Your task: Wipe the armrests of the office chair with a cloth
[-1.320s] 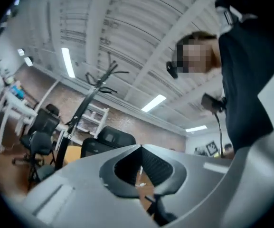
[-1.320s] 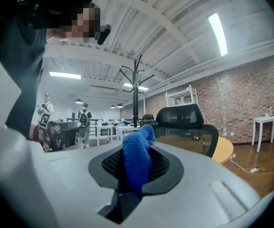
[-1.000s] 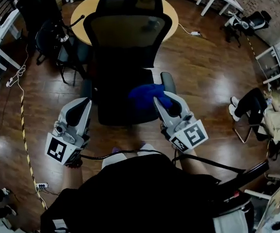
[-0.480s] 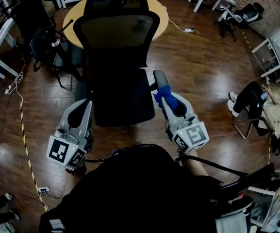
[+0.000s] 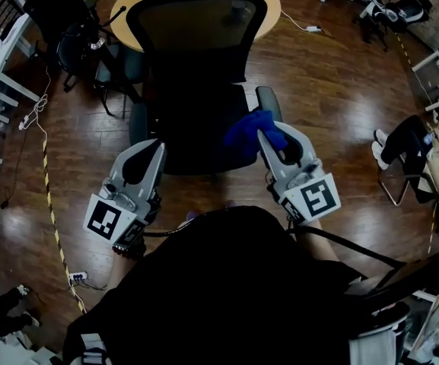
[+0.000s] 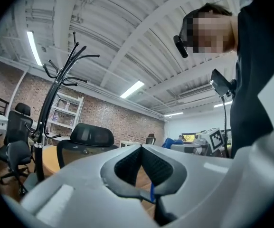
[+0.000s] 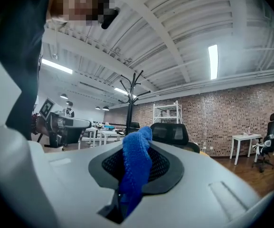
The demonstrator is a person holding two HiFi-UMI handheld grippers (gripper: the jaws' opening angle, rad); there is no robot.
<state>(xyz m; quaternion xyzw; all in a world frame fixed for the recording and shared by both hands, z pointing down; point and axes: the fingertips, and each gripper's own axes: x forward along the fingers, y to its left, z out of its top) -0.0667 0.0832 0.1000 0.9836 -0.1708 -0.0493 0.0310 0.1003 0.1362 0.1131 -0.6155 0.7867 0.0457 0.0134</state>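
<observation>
R tongs (image 5: 269, 133) clamp cloth (image 5: 246, 131), just beside chair armrest (image 5: 267, 99).

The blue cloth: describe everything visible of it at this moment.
The blue cloth is a fuzzy, knit-looking fabric, bright blue, bunched into a crumpled wad. The right gripper is shut on it, pinching one fold between its pads while the rest bulges out past the jaws. In the head view it hangs over the right edge of the chair seat, beside the armrest; whether it touches the armrest cannot be told.
</observation>
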